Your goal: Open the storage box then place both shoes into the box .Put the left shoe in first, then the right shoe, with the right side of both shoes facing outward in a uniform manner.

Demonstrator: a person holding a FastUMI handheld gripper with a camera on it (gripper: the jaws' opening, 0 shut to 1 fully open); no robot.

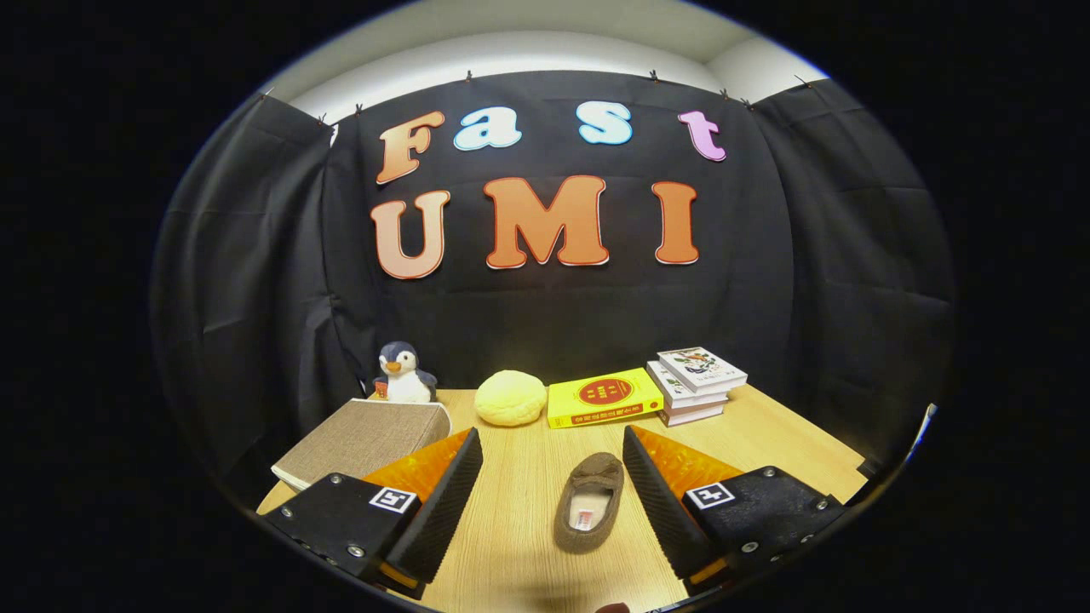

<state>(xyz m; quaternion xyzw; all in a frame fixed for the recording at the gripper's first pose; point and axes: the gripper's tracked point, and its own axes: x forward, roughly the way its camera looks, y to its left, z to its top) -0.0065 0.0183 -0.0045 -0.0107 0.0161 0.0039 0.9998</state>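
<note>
Risk: hand-held gripper (552,455) hangs wide open and empty over the slipper (589,502) lying between its fingers on the counter (528,511), while the storage box (362,438) beside the left finger looks still closed. Grabbing now breaks task order.

Box (362,438): near corner hidden behind left finger (443,502), so couldn't tell whether lid was shut all round. Only one shoe (590,502) seen, between the wide-apart fingers of gripper (552,489); its sole hidden, left or right unclear. Penguin's (402,373) lower part sat behind box. Book (605,397) cover print too small to read; same w/ stack (694,383). Table's (519,528) near edge cut off.
</note>
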